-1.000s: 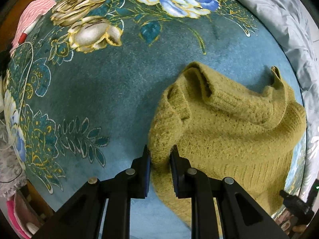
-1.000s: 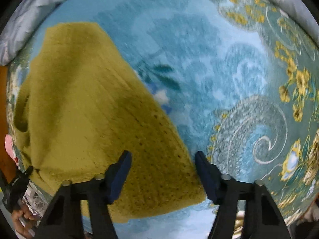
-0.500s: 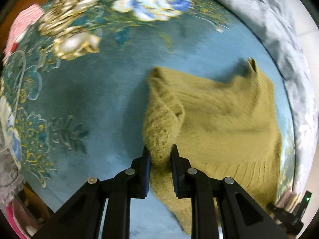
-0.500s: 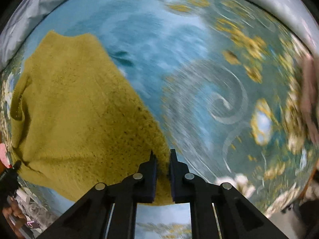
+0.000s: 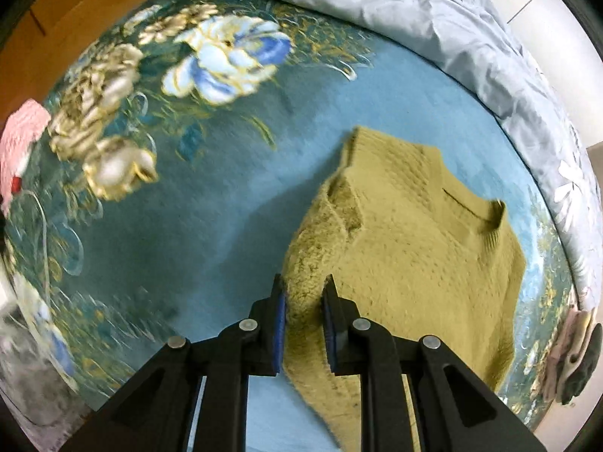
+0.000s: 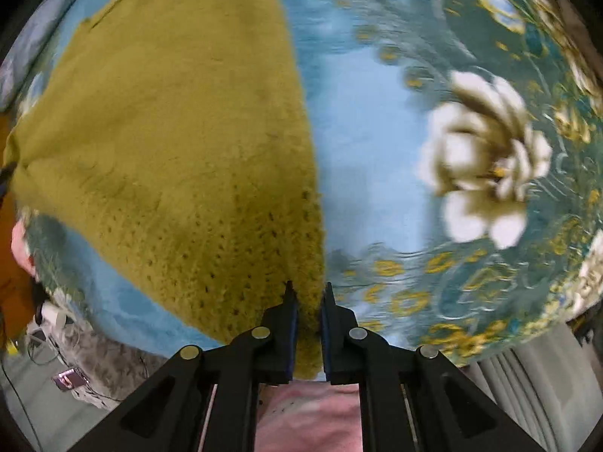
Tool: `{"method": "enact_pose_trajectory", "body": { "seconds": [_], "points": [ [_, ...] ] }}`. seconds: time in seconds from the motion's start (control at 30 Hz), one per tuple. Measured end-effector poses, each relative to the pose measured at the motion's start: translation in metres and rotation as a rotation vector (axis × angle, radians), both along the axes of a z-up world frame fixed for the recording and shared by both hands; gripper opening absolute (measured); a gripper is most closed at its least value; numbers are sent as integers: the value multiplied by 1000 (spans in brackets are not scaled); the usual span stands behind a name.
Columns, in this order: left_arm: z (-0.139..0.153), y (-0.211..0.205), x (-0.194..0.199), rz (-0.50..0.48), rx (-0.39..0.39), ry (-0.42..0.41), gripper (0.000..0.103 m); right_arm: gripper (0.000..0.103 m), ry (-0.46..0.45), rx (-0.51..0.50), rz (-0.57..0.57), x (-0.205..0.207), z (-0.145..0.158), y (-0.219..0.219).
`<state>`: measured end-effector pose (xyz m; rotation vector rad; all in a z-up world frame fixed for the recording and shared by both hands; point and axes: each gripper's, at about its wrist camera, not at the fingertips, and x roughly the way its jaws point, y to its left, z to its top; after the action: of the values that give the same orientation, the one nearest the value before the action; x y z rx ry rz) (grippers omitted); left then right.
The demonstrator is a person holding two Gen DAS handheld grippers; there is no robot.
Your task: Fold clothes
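Note:
An olive-green knit sweater [image 5: 407,248] lies on a teal floral blanket [image 5: 211,203]. My left gripper [image 5: 303,292] is shut on a bunched fold at the sweater's near left edge, which rises above the blanket. The neckline [image 5: 471,207] shows toward the far right. In the right wrist view the sweater [image 6: 169,132] spreads over the left half, and my right gripper [image 6: 307,293] is shut on its near right corner. The sweater hangs stretched between the two grips.
A grey quilt [image 5: 433,11] lies bunched along the far edge. A pink striped garment [image 5: 20,143] sits at the left edge and a small cloth bundle [image 5: 569,350] at the right. Pink cloth [image 6: 309,418] lies below my right gripper. Floor and cables [image 6: 56,358] show beyond the blanket edge.
My right gripper closed on the sweater's corner, from open one second ago. Both grippers have pulled the sweater, which now lies flatter and more spread out. The left grip is unchanged.

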<state>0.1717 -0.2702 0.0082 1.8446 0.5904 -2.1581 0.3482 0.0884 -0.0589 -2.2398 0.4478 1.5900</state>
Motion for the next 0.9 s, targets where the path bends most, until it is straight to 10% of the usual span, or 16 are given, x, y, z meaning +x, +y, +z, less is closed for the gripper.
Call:
{"method": "enact_pose_trajectory", "body": {
  "seconds": [0.3,0.43,0.9],
  "points": [
    [7,2,2,-159,54,-32,26,44,170,75,-86,-44,40,20],
    [28,-8,-22,-208,44,44,47,53,257,108,-34,-98,58,45],
    [-35,67,-159,-698,-87,-54,68,64,277,61,324,-303,-11,33]
  ]
}}
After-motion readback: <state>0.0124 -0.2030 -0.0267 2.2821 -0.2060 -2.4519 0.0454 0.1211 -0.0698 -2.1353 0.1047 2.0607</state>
